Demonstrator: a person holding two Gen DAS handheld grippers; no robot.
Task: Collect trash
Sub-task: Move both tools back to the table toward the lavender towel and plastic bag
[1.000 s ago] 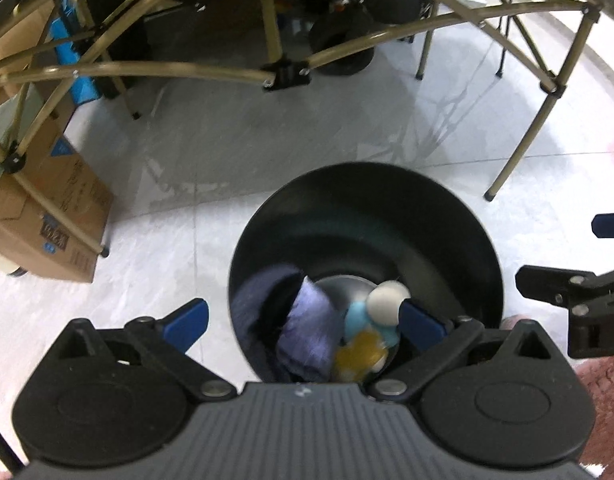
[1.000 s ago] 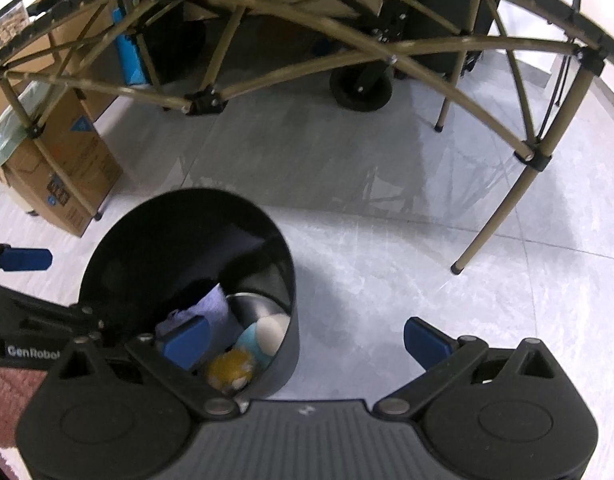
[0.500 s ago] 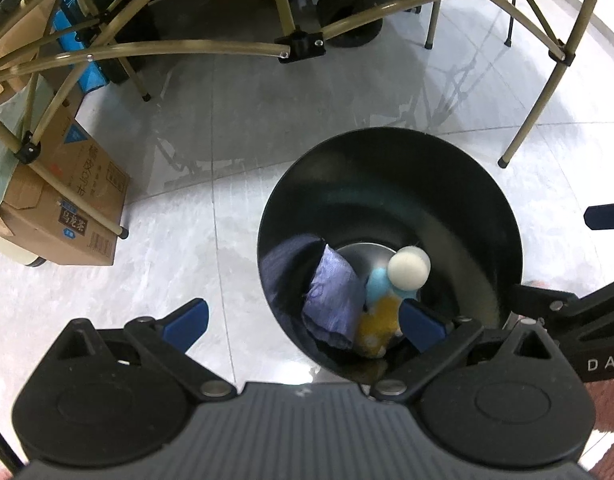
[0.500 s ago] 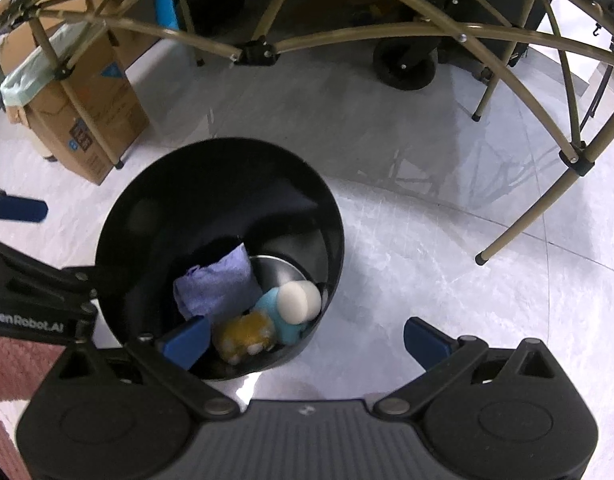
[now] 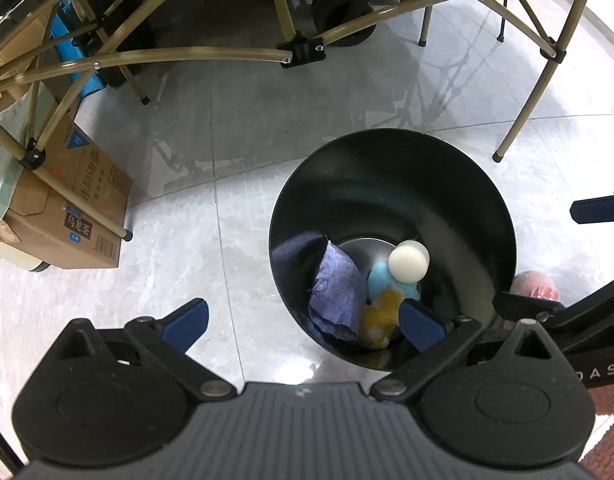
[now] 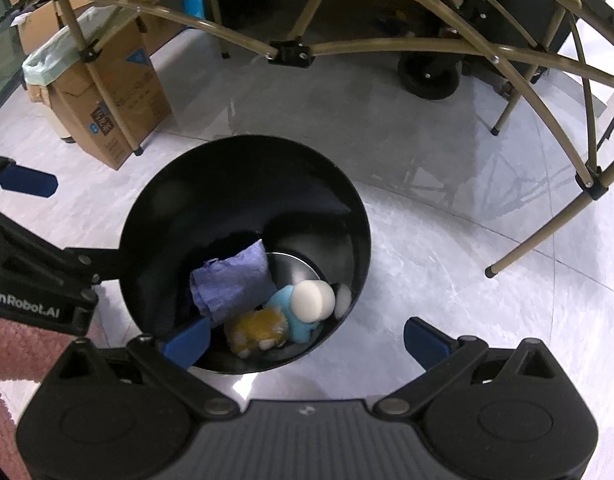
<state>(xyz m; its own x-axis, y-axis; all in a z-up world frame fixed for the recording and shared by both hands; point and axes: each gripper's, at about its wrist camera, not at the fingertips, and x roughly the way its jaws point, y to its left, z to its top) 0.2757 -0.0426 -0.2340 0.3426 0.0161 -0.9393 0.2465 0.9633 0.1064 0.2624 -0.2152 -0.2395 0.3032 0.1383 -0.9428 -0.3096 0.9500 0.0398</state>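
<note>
A black round bin point(image 5: 387, 148) stands on the grey floor; it also shows in the right wrist view point(image 6: 243, 152). Inside lie a crumpled purple cloth point(image 5: 335, 288) point(image 6: 231, 280), a blue and white plush toy point(image 5: 403, 266) point(image 6: 307, 308) and a yellow plush piece point(image 5: 381, 314) point(image 6: 259, 330). My left gripper point(image 5: 303, 322) is open and empty above the bin's near left rim. My right gripper point(image 6: 305, 340) is open and empty above the bin's near right rim.
A folding frame of tan poles point(image 5: 283, 56) point(image 6: 291, 50) arches over the floor behind the bin. A cardboard box point(image 5: 67, 208) point(image 6: 107, 92) stands at the left. A wheel point(image 6: 429, 74) sits at the back. A reddish rug point(image 6: 15, 344) lies near.
Both grippers have risen and pulled back from the bin, so more of its inside shows. The trash in it has not moved.
</note>
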